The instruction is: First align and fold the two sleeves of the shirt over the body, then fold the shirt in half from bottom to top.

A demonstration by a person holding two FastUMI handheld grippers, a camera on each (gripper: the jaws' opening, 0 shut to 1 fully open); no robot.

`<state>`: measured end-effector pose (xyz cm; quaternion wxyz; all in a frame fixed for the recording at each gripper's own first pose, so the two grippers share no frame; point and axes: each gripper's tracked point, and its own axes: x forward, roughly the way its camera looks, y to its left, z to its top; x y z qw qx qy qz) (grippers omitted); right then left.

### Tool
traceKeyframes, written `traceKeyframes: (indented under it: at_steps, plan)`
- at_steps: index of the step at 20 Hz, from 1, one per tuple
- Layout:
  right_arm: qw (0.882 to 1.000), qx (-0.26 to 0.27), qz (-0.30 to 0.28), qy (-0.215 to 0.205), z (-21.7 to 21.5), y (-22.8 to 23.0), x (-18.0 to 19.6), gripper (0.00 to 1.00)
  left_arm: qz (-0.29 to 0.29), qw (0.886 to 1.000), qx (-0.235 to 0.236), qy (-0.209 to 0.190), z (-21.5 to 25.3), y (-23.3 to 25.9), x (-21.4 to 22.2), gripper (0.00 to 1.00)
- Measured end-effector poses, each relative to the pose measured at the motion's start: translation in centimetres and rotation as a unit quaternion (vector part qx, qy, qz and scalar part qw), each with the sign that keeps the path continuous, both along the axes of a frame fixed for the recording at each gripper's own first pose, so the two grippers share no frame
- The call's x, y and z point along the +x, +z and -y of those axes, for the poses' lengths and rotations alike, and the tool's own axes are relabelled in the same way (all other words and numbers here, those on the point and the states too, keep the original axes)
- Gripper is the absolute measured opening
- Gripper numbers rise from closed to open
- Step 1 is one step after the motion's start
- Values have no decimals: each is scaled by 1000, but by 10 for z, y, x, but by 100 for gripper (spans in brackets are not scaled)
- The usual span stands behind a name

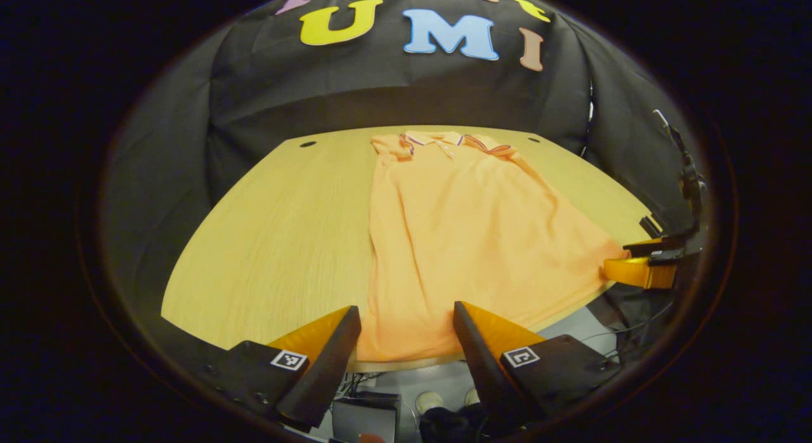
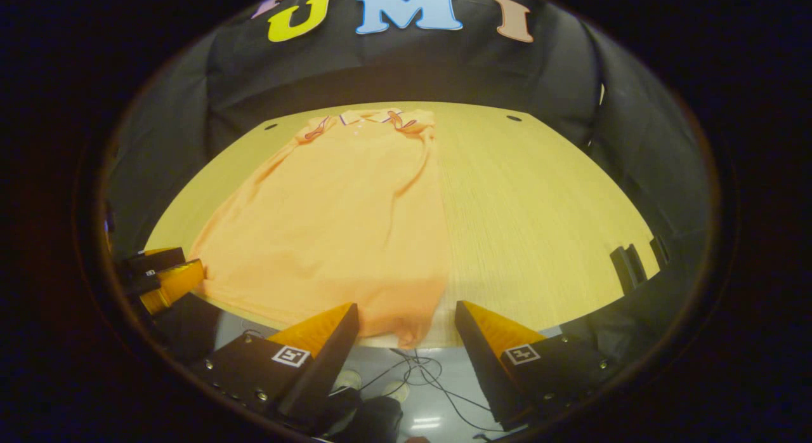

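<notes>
A: Start at the left gripper (image 1: 406, 332). What is it doing?

B: Its fingers are spread wide and hold nothing, poised at the near hem of the shirt (image 1: 463, 240). The right gripper (image 2: 406, 332) is spread too, over the other hem corner.

A: And the shirt itself?

B: Flat on the table (image 1: 285, 240), collar (image 1: 444, 141) at the far edge, hem hanging slightly over the near edge. The sleeves look already folded in, though the far end is too small to be sure.

A: So the bottom-to-top fold is next?

B: I'd judge so. Pinch both hem corners together, lift evenly, and carry them up to the collar without dragging the body.

A: Pose?

B: Both held low at the near edge, pointing across the table.
</notes>
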<state>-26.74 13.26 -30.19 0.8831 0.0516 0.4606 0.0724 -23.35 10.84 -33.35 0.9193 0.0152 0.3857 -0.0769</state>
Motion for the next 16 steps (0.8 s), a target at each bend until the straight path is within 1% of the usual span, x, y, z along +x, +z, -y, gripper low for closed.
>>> traceKeyframes:
  at_steps: [2, 4, 6, 9, 10, 11, 12, 13, 14, 15, 16]
  plan:
    - [1000, 0, 0, -1, -1, -2, 0, 95, -2, 1000, 1, 0, 2, -4, 0, 95]
    - [1000, 2, 1, -2, -1, -2, -1, 95, 1, 1000, 9, 0, 2, -5, 0, 96]
    - [1000, 4, 3, -1, -1, -2, -2, 95, 3, 1000, 17, -2, 4, -7, 0, 95]
    - [1000, 3, 6, 8, -5, -2, 0, 81, 6, 1000, 14, -2, 8, -7, 1, 95]
    - [1000, 4, 6, 9, -5, -2, -1, 80, 6, 1000, 15, 0, 8, -7, 1, 91]
    - [1000, 6, 4, 11, -5, -2, -2, 80, 7, 1000, 18, 0, 8, -6, 1, 80]
    - [1000, 6, 5, 15, -5, -2, -2, 80, 5, 1000, 20, 1, 8, -7, 0, 79]
    - [1000, 6, 8, 19, -5, -1, -1, 80, 7, 1000, 14, -1, 11, -8, 1, 68]
    - [1000, 9, 11, 26, -6, -1, -2, 80, 9, 1000, 16, 8, 11, -7, 2, 57]
    - [1000, 14, 12, 21, -8, -2, 1, 78, 12, 1000, 16, 7, 13, -7, 3, 46]
    - [1000, 23, 13, 8, -6, -1, -3, 53, 10, 1000, 20, 3, 15, -8, 1, 47]
